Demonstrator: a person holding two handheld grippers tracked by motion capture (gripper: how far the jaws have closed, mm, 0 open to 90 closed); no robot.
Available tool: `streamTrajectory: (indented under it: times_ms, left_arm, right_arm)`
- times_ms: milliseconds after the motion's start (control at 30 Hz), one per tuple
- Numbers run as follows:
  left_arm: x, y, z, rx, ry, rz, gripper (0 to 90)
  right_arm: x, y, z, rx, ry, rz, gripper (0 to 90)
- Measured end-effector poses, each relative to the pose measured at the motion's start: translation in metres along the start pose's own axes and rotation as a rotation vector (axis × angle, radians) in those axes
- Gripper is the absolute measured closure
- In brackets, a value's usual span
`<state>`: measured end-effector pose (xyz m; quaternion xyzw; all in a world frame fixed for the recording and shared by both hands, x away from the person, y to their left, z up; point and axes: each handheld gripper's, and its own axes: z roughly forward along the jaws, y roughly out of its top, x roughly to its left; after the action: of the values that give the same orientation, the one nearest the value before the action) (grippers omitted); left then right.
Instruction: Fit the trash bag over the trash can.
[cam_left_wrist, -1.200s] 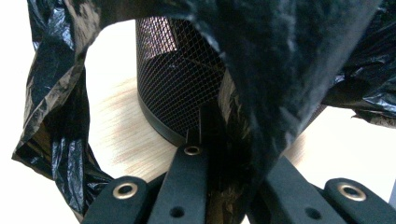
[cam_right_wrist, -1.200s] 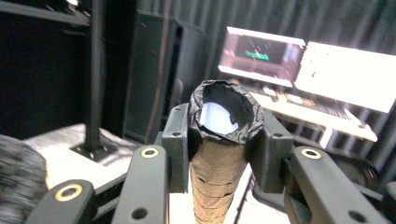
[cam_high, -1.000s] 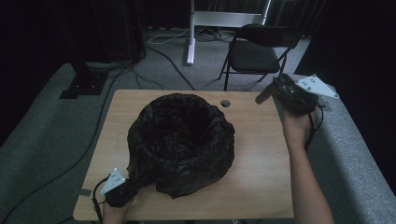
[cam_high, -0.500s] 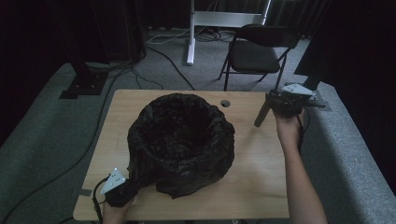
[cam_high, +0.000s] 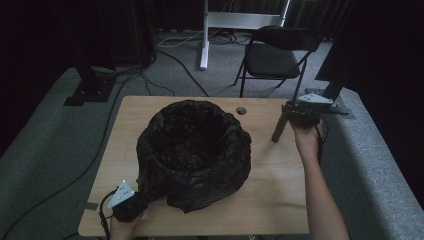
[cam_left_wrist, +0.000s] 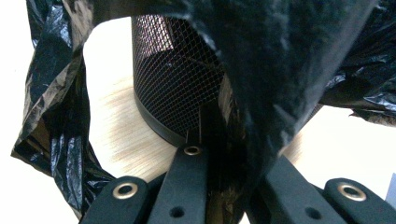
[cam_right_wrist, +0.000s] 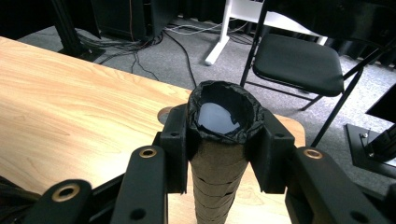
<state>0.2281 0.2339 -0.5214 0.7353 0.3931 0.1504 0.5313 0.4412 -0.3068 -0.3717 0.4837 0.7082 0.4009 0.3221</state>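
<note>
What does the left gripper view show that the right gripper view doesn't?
Left gripper view: the left claw pinches a fold of the black bag, with a black mesh bin standing behind it.

Right gripper view: the right claw grips a dark roll of bags, with a folding chair on the grey carpet beyond.

Both: the light wooden table.

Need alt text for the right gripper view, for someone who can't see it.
The right gripper is shut on a dark roll of bags, its open end facing the camera between the two black jaws. Behind it lie the wooden table, a grey carpet with cables and a black folding chair.
</note>
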Motion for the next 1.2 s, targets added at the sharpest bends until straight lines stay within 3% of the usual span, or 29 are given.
streamTrajectory:
  times_ms: [633,1000,1200]
  left_arm:
    - [0.0,0.0,-0.001,-0.002,0.002,-0.001,89.8]
    - [0.001,0.0,-0.001,-0.002,0.004,0.001,89.8]
    - [0.002,0.0,-0.002,-0.007,0.007,-0.003,89.6]
  right_arm:
    - [-0.003,0.0,-0.004,0.003,0.035,0.035,48.7]
    - [-0.005,-0.002,-0.003,0.03,0.099,0.091,12.4]
    - [-0.006,-0.011,-0.008,0.019,0.121,0.125,10.7]
